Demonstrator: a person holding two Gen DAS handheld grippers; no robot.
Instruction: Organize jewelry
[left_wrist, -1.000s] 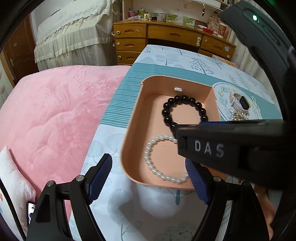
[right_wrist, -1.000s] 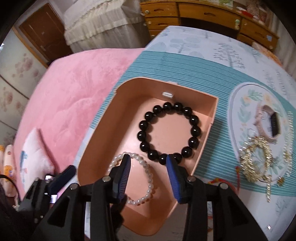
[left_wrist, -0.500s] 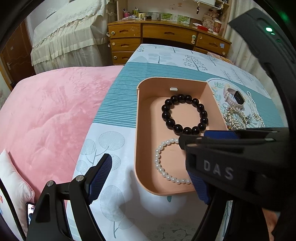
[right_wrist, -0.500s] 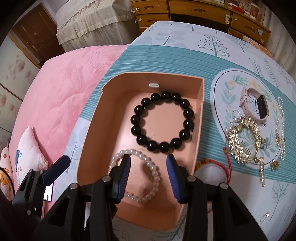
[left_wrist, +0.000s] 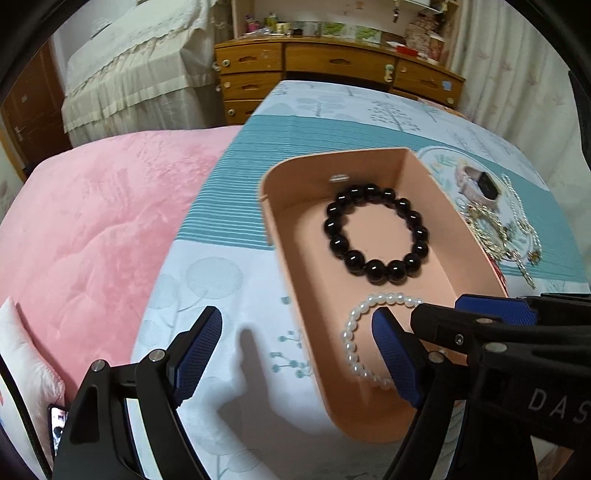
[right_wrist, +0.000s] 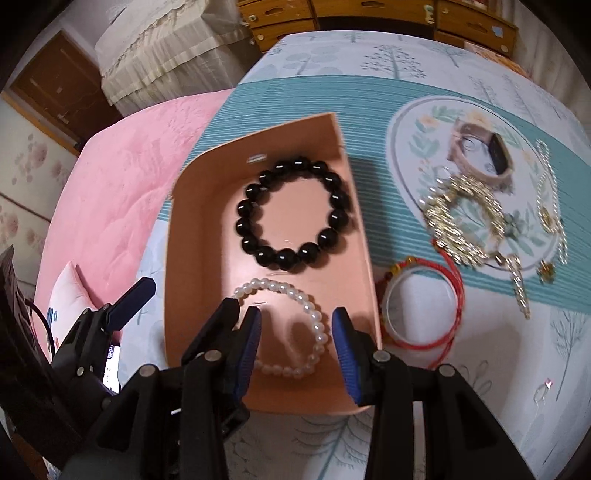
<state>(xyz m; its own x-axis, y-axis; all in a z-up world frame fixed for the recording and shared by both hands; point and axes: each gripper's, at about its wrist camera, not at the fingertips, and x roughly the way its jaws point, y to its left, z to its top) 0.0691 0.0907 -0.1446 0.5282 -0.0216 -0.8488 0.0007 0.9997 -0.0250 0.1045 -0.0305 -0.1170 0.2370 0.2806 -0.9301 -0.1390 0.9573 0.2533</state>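
A peach box (right_wrist: 177, 258) on the patterned tablecloth holds a black bead bracelet (right_wrist: 243, 225) and, nearer to me, a white pearl bracelet (right_wrist: 314, 314). My right gripper (right_wrist: 295, 321) hovers open over the pearl bracelet, with nothing between its pads. My left gripper (left_wrist: 297, 317) is open wide, astride the left wall of the box (left_wrist: 291, 236) and holding nothing. The black bracelet (left_wrist: 332, 236) and the pearl bracelet (left_wrist: 351, 332) show in this view too. The right gripper's fingers (left_wrist: 495, 310) cover the box's near right corner.
Right of the box lie a red string bracelet (right_wrist: 454, 280), a white bangle (right_wrist: 391, 310), a gold chain piece (right_wrist: 461, 221), a watch (right_wrist: 491, 155) and a thin necklace (right_wrist: 550, 192). A pink blanket (left_wrist: 92, 221) lies to the left. A wooden dresser (left_wrist: 332, 66) stands behind.
My right gripper has slid to the right over the box, bringing the red bracelet and white bangle into its view. The left gripper has stayed put.
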